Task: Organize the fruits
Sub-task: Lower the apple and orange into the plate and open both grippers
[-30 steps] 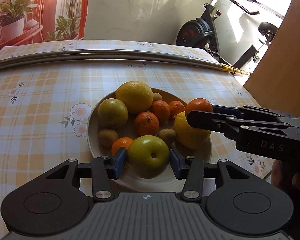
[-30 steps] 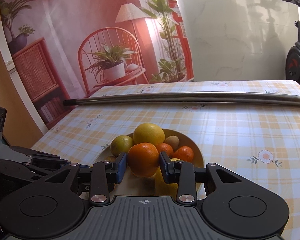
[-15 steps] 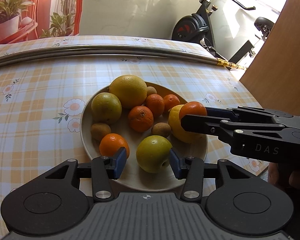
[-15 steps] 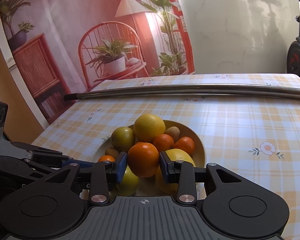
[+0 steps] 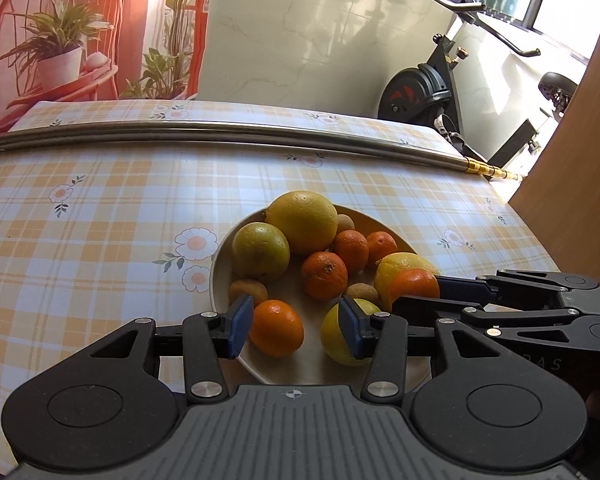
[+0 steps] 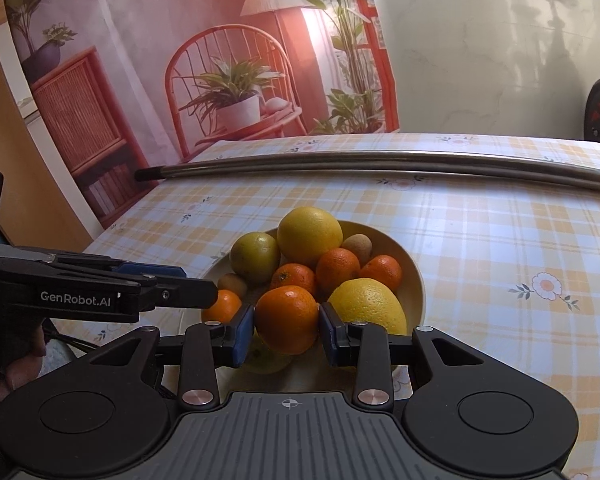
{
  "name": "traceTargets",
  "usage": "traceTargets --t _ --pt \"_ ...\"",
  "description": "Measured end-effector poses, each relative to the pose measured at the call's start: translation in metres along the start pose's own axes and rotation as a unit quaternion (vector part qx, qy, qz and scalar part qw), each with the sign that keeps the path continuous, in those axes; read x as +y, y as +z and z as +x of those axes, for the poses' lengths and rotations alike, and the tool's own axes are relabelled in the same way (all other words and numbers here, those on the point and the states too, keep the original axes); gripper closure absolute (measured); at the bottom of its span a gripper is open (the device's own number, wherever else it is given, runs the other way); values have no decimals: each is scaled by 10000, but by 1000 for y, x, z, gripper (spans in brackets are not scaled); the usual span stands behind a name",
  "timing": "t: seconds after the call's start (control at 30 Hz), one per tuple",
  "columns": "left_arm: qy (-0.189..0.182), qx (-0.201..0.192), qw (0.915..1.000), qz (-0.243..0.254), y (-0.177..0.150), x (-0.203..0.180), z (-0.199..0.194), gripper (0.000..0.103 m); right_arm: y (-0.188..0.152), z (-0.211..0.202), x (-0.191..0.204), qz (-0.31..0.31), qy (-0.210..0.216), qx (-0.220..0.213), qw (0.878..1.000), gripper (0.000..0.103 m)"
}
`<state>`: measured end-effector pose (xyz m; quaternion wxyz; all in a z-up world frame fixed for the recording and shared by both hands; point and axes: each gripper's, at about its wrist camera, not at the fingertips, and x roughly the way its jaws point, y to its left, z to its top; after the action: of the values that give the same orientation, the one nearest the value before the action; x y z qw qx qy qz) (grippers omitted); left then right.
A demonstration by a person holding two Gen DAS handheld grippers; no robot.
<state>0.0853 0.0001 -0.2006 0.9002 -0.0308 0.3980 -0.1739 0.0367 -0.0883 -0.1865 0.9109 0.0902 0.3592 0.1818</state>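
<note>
A cream bowl (image 5: 217, 276) on the checked tablecloth holds a large yellow citrus (image 5: 302, 222), a greenish one (image 5: 260, 252), several mandarins and small brown kiwis. My left gripper (image 5: 296, 328) hangs open over the bowl's near side. A mandarin (image 5: 276, 328) lies in the bowl between its fingers, untouched. A green apple (image 5: 340, 340) rests half hidden behind its right finger. My right gripper (image 6: 287, 324) is shut on an orange (image 6: 287, 318), held above the bowl (image 6: 417, 280) beside a lemon-yellow fruit (image 6: 366, 300). The left gripper (image 6: 198, 282) reaches in from the left.
A long metal pole (image 5: 260, 132) lies across the far side of the table. Off the right edge stand an exercise bike (image 5: 420, 92) and a wooden panel (image 5: 572, 160). A person's hand (image 6: 4, 368) holds the left gripper's handle.
My left gripper opened and let go of the green apple, which now lies in the bowl, then drew back to the left. The right gripper kept the orange and sank closer to the bowl.
</note>
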Motion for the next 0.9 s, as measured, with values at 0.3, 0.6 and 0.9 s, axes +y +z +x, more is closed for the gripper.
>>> traceTargets --t 0.3,0.6,0.9 --pt "181 -70 9998 -102 4 2 -1 52 -11 -3 11 -237 -127 276 9993 71" --pt "209 -49 9997 -142 0 4 -3 51 -17 3 4 -24 -84 435 9990 71" --pt "249 -29 9996 -156 0 4 -2 50 -17 11 -1 51 21 471 9989 71"
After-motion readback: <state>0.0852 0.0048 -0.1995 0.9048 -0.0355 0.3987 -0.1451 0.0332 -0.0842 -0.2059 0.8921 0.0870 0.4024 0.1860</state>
